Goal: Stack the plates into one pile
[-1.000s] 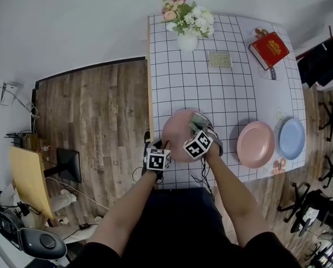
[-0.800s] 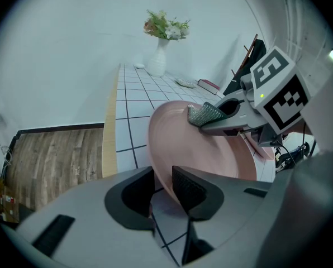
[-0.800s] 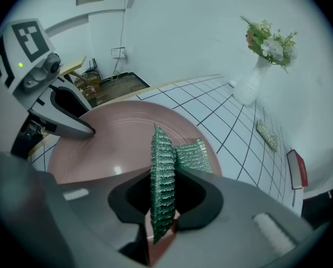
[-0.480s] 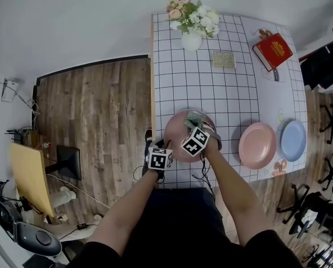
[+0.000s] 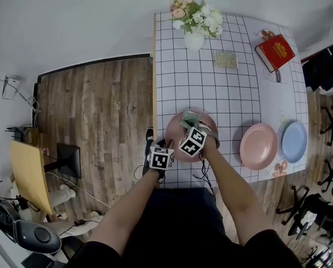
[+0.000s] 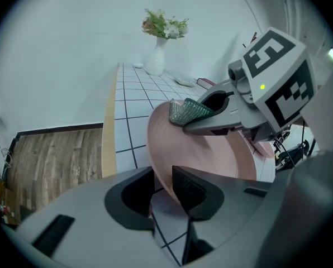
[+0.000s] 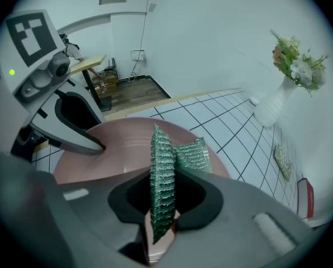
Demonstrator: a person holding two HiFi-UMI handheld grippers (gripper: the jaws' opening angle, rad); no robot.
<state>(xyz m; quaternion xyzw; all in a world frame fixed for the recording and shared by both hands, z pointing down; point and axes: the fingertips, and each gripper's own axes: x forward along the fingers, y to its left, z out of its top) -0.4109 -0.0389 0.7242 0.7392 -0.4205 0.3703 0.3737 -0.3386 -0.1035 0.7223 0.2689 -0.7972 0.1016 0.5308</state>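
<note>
- Grid-patterned surface [image 5: 211,88]: carries three plates, all along its near part.
- Dusty-pink plate [image 5: 176,128]: at the near left corner, well apart from the other two.
- Lighter pink plate [image 5: 258,146] and blue plate [image 5: 293,141]: side by side at the right.
- Left hand-held gripper [image 6: 162,186]: jaws clamped on the dusty-pink plate's rim.
- Right hand-held gripper [image 7: 165,205]: jaws pinched on a green scouring pad [image 7: 161,161], over that plate.

Only coded square markers are showing, on the left gripper [image 5: 167,144] and right gripper [image 5: 189,125]; the red book [image 5: 275,52] is carrying gold print too small to read.
</note>
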